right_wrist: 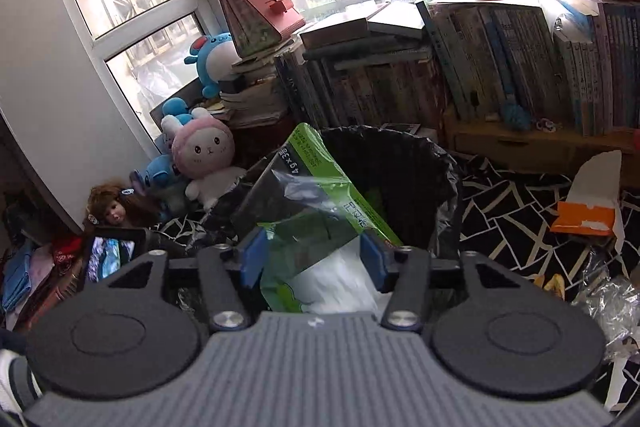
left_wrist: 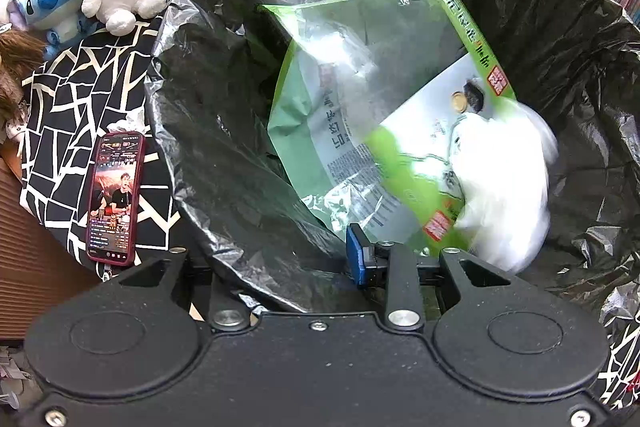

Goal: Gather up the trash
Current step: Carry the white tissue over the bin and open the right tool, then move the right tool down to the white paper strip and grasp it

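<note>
A bin lined with a black bag (left_wrist: 224, 131) fills the left wrist view, and the right wrist view has it (right_wrist: 420, 163) just ahead. A green and clear plastic package (left_wrist: 360, 87) stands tilted in its mouth, with a blurred white wad (left_wrist: 504, 187) at its lower right. My left gripper (left_wrist: 308, 259) straddles the near rim. Its one visible blue pad (left_wrist: 360, 255) stands wide, and the liner hides the other. My right gripper (right_wrist: 312, 259) is open above the bin, with the package (right_wrist: 316, 199) and the white wad (right_wrist: 340, 279) between its spread pads.
A lit phone (left_wrist: 114, 199) lies on black-and-white patterned cloth (right_wrist: 512, 215) left of the bin. Plush toys (right_wrist: 206, 155) and a doll (right_wrist: 116, 211) sit behind it. Books (right_wrist: 500, 67) line the back. An orange-white carton (right_wrist: 588, 207) and crinkled clear plastic (right_wrist: 612, 295) lie at the right.
</note>
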Motion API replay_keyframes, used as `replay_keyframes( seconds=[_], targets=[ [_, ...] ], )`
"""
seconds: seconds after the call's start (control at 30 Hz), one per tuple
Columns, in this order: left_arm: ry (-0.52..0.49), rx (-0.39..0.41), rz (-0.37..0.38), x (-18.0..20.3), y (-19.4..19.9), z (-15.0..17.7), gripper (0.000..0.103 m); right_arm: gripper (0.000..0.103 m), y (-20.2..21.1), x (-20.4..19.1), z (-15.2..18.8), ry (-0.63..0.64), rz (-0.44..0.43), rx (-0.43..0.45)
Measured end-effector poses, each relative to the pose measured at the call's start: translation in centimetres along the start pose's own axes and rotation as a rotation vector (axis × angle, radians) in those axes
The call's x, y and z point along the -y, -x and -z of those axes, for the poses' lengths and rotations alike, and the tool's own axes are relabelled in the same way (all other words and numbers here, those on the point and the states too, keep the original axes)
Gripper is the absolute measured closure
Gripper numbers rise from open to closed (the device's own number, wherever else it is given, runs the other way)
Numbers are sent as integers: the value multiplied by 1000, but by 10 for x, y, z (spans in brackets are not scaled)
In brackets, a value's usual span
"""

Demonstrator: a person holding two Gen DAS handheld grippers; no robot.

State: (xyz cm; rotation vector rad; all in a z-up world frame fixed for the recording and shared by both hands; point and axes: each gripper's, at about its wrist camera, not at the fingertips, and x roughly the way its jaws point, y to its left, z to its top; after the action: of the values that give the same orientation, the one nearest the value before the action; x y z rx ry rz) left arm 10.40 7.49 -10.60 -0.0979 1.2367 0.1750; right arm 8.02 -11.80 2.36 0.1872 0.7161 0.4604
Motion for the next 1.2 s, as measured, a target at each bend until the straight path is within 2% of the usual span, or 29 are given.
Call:
replay_keyframes(
  seconds=[0.17, 0.33, 0.47, 0.6, 0.77, 0.87, 0.97, 1.03, 1.2],
  targets=[
    [-1, -2, 0, 0, 0, -1, 71, 28, 10, 12, 4, -12, 44, 7],
    [3, -2, 4, -1, -1, -1, 71, 23, 32, 44, 12, -54, 151, 51],
    [0, -4, 2, 0, -1, -1, 71, 22, 49, 90, 26, -132, 297, 48],
    [-1, -4, -2, 0, -1, -1, 71, 20, 65, 143, 53, -201, 483, 37],
    [-1, -6, -5, 1, -1, -2, 71, 20, 71, 197, 100, -288, 644, -73],
    [-3, -7, -7, 1, -1, -2, 71, 24, 65, 217, 132, -342, 704, -159],
    [-6, -7, -13, 2, 0, -2, 71, 32, 60, 225, 159, -387, 735, -195],
    [-11, -6, -20, 3, 0, -2, 71, 37, 52, 223, 169, -355, 757, -199],
    [-19, -9, -30, 4, 0, -2, 71, 43, 25, 215, 177, -256, 784, -217]
  ],
)
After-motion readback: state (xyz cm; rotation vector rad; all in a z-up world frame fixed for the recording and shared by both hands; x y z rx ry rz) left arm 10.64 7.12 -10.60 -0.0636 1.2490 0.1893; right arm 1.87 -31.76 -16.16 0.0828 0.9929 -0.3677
